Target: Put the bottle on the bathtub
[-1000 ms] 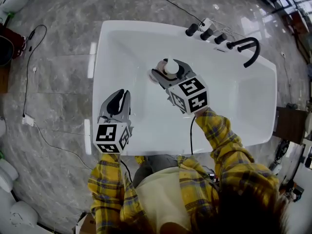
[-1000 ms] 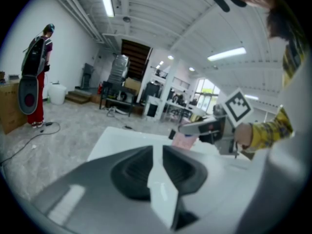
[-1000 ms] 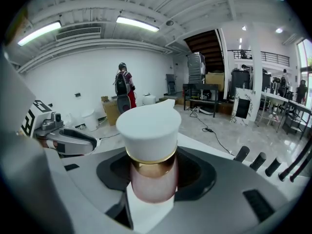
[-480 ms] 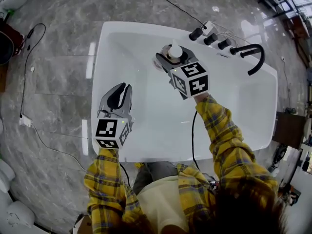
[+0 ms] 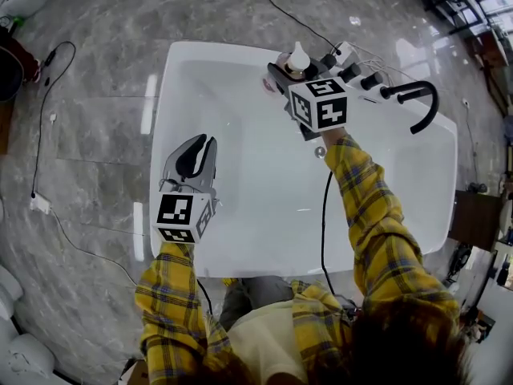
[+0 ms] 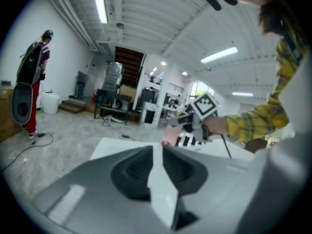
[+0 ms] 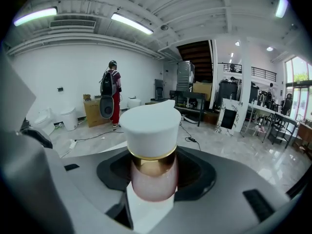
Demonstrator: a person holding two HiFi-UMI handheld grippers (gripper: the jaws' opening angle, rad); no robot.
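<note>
Pink white-capped bottle (image 7: 152,172) is clamped upright between the right gripper (image 5: 288,70) jaws, roughly over the bathtub (image 5: 172,70) rim. Setting it down and letting go looks left, I'd say. Left gripper (image 5: 195,152) jaws pinched together, nothing in them.

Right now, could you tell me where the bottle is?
In the head view the bottle is clamped in the right gripper at the bathtub's far rim, just left of the black tap knobs.

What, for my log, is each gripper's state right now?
Left gripper: closed, holding nothing.
Right gripper: closed on the pink bottle.
</note>
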